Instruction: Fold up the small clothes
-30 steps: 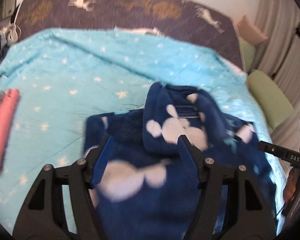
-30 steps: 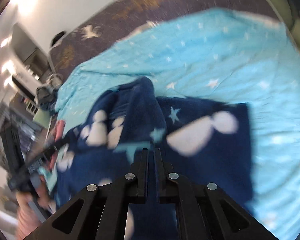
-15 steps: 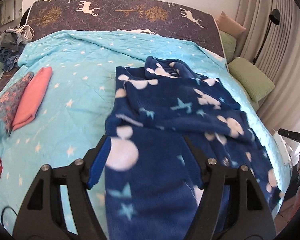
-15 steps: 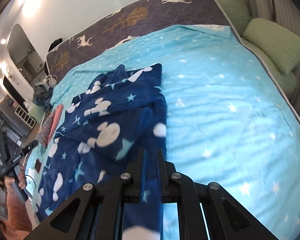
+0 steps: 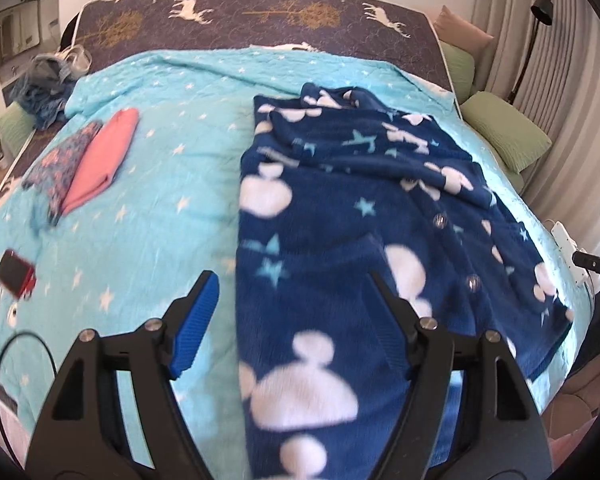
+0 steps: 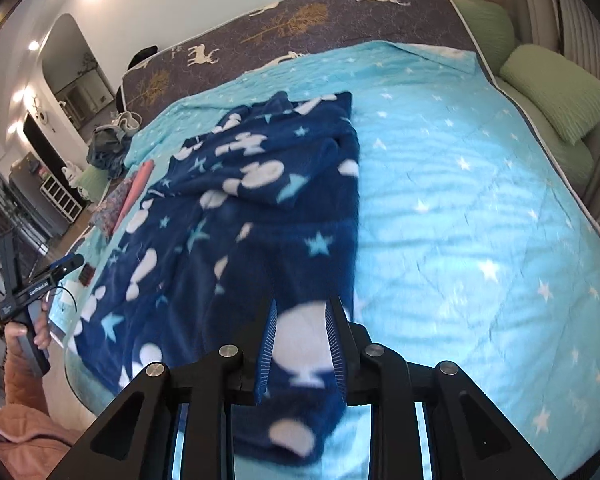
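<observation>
**One garment spread, none of its folds made yet**

Both claws are sitting at the near hem of the fleece. The left gripper [image 5: 292, 304] is gaping wide, its fingers straddling the cloth without pinching it. The right gripper [image 6: 300, 332] is standing partly parted, with the hem lying loosely between its jaws, so it looks released rather than clenched. Beyond them the navy fleece garment [image 5: 364, 208] is lying lengthwise on the turquoise star quilt [image 5: 160, 152], buttons showing, its far end rumpled and one sleeve lapping across the body. Farther left, a folded pink piece [image 5: 100, 168] and a folded floral piece [image 5: 60, 164] are resting side by side, seemingly finished. Judging by this, smoothing and every fold of the fleece are remaining.
</observation>
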`<control>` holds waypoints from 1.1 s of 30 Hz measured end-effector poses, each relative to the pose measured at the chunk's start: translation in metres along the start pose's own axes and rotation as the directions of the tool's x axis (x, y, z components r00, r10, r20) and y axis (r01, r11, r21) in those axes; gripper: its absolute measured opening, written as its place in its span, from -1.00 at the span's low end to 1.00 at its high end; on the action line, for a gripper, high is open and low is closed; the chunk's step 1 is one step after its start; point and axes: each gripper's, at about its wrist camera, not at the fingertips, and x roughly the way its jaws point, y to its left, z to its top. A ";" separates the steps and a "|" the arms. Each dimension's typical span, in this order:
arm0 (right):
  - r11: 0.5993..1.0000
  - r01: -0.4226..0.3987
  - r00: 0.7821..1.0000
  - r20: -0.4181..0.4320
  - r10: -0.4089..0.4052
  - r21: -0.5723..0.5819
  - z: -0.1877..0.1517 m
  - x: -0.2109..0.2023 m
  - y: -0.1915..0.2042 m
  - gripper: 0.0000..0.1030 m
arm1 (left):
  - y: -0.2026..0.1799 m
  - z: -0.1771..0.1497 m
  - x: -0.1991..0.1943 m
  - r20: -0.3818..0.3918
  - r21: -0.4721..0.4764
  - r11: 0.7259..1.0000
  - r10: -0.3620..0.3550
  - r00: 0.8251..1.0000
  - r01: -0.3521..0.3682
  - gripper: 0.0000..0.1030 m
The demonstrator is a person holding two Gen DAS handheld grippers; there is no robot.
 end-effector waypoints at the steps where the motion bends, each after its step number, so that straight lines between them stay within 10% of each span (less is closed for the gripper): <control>1: 1.000 0.002 1.000 0.001 -0.002 0.009 -0.006 -0.004 -0.002 -0.50 | 0.001 -0.004 -0.001 -0.005 -0.003 1.000 0.001 1.000 -0.001 0.44; 22: 0.977 -0.090 0.994 -0.047 0.101 0.192 -0.093 -0.003 -0.024 -0.10 | 0.017 -0.085 -0.016 -0.145 -0.094 0.995 0.011 0.989 -0.025 0.45; 31: 0.992 0.122 0.992 -0.014 -0.122 0.015 -0.098 0.006 0.005 -0.11 | 0.015 -0.096 -0.016 -0.164 -0.084 0.996 0.027 0.986 -0.042 0.45; 33: 0.988 0.149 0.989 -0.002 -0.150 0.026 -0.098 0.009 0.006 -0.36 | 0.014 -0.098 -0.014 -0.172 -0.089 0.995 0.026 0.985 -0.042 0.45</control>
